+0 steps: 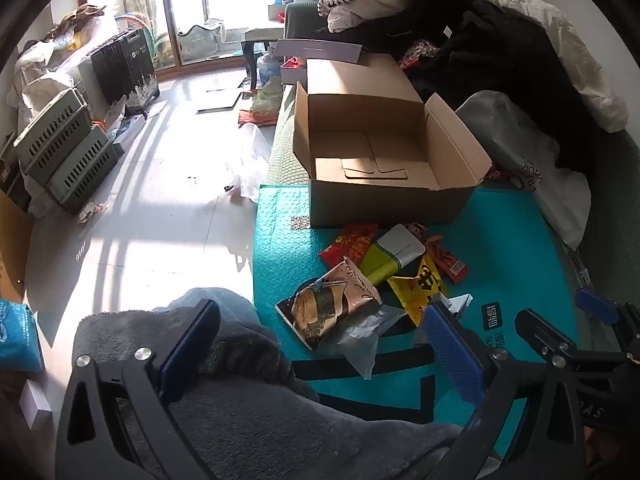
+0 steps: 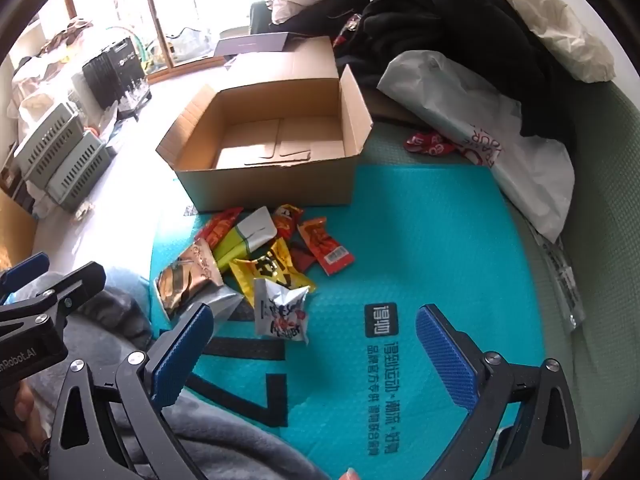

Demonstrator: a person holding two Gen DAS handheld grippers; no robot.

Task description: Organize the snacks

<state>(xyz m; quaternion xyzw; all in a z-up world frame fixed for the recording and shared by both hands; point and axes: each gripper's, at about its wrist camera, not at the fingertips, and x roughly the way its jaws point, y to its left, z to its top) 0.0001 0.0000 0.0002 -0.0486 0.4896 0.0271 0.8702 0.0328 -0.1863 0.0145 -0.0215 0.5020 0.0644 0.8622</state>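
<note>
Both grippers, left (image 1: pixel 320 344) and right (image 2: pixel 316 346), gape wide, holding nothing; snacks (image 2: pixel 256 256) overlap, labels half hidden, beside box (image 2: pixel 264 184).

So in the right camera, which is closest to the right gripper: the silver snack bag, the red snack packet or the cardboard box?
1. Silver snack bag, just ahead, towards the left finger.
2. Red snack packet, farther back on the teal mat.
3. Cardboard box, behind the pile.
</note>
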